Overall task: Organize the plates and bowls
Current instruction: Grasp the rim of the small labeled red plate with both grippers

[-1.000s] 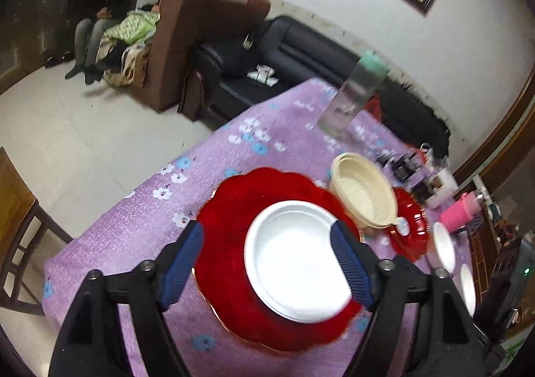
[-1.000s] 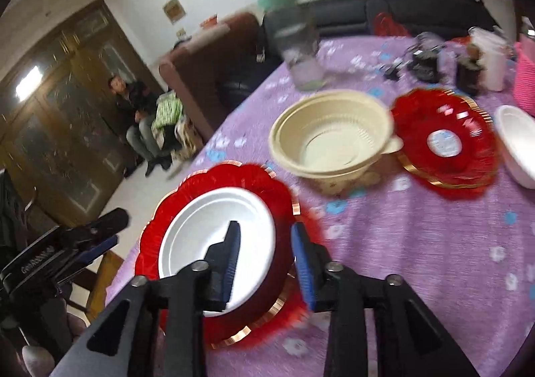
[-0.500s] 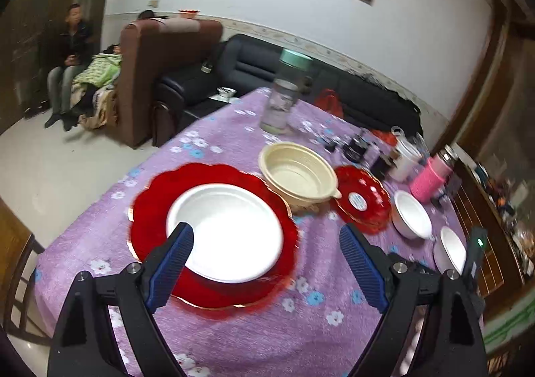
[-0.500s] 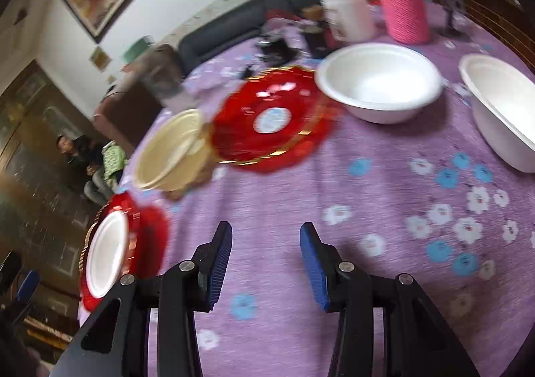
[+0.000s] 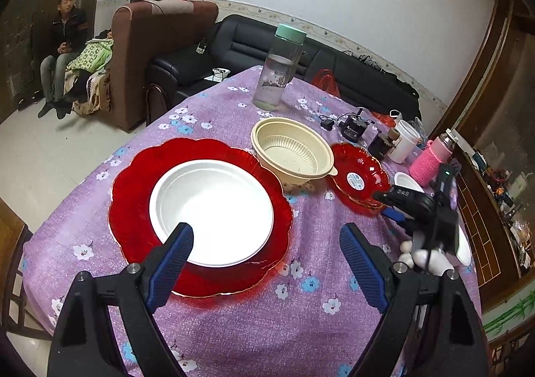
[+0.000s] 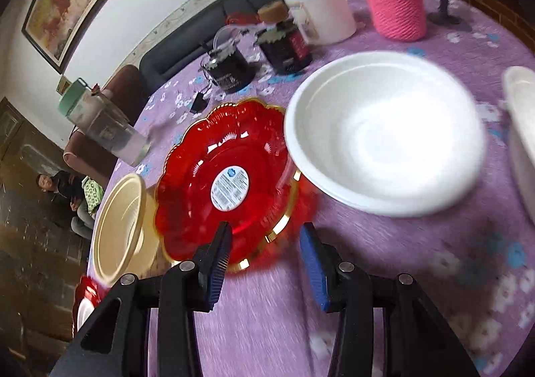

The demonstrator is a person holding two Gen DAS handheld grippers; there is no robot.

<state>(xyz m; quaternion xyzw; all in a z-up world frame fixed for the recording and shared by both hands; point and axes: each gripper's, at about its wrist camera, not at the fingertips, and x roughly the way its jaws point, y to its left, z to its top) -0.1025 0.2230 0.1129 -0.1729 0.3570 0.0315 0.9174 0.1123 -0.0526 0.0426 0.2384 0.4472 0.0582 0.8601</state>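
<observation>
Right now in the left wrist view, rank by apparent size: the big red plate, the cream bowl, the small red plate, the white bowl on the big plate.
1. big red plate
2. white bowl
3. cream bowl and small red plate: these look alike, and the plate lies farther away, so unranked.

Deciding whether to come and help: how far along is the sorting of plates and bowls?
Done: one white bowl sits on the large red plate. In hand: nothing; the right tongs, jaws just closing, near the small red plate. Left: cream bowl, other white bowl.
</observation>
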